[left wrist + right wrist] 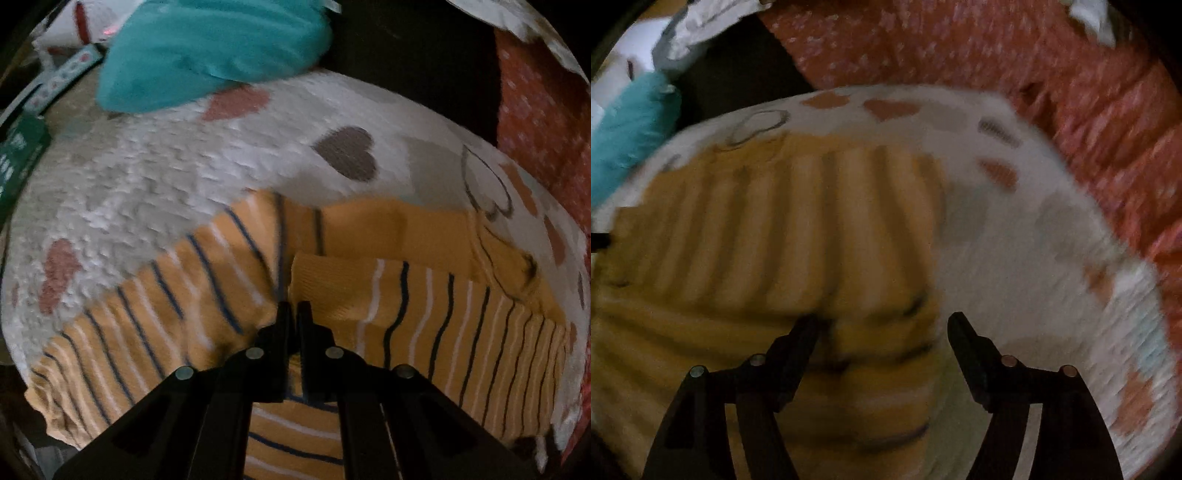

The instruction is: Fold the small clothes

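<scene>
Left gripper (294, 308): its two black fingers are pressed almost together on a fold of the striped garment (436, 317), pinching the fabric at the point where a folded-over flap meets the layer beneath. The garment is mustard-yellow with thin navy and white stripes; it spreads to both sides of this gripper and runs beneath it toward the camera, lying on a white textured blanket (155, 177) printed with hearts. Well ahead and to the left of the fingers a teal cloth (207, 51) rests on the blanket's far edge. A red patterned fabric (543, 122) lies far ahead to the right.

Right gripper (884, 323): the fingers stand spread wide, holding nothing. The view is heavily blurred. The left fingertip (807, 325) sits over the garment's near edge; contact cannot be determined. The right fingertip is over bare blanket.
</scene>
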The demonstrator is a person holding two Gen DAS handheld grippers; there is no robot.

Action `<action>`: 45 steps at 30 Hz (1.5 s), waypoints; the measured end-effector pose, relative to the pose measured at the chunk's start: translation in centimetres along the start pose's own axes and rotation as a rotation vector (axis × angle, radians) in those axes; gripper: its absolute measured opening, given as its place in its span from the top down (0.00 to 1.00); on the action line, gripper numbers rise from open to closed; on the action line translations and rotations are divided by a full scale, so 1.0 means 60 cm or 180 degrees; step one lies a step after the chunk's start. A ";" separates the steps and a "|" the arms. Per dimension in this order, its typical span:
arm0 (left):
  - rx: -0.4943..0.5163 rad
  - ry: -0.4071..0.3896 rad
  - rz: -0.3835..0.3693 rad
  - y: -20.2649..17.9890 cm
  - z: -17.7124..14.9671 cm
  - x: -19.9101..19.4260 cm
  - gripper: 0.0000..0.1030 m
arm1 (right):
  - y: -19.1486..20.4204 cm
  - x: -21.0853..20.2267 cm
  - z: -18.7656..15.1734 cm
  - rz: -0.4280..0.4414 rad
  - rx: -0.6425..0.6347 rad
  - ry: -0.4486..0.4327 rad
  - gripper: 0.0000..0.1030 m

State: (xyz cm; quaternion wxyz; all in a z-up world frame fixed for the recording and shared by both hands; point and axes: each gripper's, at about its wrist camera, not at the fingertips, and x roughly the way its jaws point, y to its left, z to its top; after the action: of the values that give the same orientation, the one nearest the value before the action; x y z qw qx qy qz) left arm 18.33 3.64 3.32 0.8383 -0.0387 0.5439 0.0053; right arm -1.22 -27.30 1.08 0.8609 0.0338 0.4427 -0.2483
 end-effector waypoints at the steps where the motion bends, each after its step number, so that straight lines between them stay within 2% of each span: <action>1: -0.0044 0.0023 0.0016 0.009 0.004 0.003 0.96 | -0.006 0.010 0.011 -0.0090 0.0027 -0.0005 0.25; 4: -0.0095 0.0168 -0.0029 0.017 0.007 0.020 0.96 | -0.036 0.047 0.027 -0.0249 0.0116 0.0144 0.23; 5: -0.0074 0.0174 -0.0004 0.015 0.006 0.022 0.96 | -0.048 0.050 0.025 -0.0212 0.0187 0.0151 0.19; 7: -0.0029 0.0155 0.0040 0.008 0.007 0.021 0.96 | -0.059 0.043 0.018 -0.0167 0.0293 0.0128 0.19; 10: -0.0023 0.0166 0.0052 0.005 0.007 0.023 0.96 | -0.089 0.037 0.002 0.0120 0.0722 0.0228 0.19; 13: -0.0081 0.0220 0.0004 0.010 0.005 0.026 0.92 | -0.122 0.040 -0.011 0.0443 0.1184 0.0367 0.18; 17: -0.0255 0.0331 -0.0221 0.031 0.007 0.028 0.88 | -0.139 0.024 -0.015 0.0688 0.1321 0.0397 0.18; 20: -0.0339 0.0345 -0.0363 0.046 0.010 0.018 0.88 | -0.137 0.008 -0.018 0.0690 0.1249 0.0405 0.18; 24: -0.0389 0.0228 -0.0510 0.072 0.014 -0.010 0.88 | -0.125 -0.022 -0.023 0.0473 0.0983 0.0357 0.18; 31: -0.0540 0.0042 -0.0481 0.153 0.010 -0.049 0.87 | -0.099 -0.088 -0.020 0.0164 0.0671 0.0212 0.17; 35: -0.0687 -0.0038 -0.0404 0.214 0.004 -0.066 0.85 | -0.075 -0.119 -0.015 0.0134 0.0520 0.0152 0.17; 40: -0.0983 -0.0150 -0.0250 0.318 -0.012 -0.090 0.80 | -0.016 -0.150 -0.005 0.0259 0.0333 0.0090 0.17; 43: -0.1200 -0.0258 -0.0044 0.388 -0.020 -0.103 0.75 | 0.049 -0.159 0.009 0.0518 0.0170 0.0092 0.19; 45: -0.1371 -0.0258 0.0019 0.435 -0.027 -0.105 0.75 | 0.102 -0.165 0.019 0.0717 0.0055 0.0110 0.25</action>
State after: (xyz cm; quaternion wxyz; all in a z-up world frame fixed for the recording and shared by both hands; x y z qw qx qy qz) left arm 12.98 29.75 6.87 0.8319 -0.2149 0.4961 0.1254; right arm -2.35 -18.32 8.47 0.8753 0.0951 0.4487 -0.1532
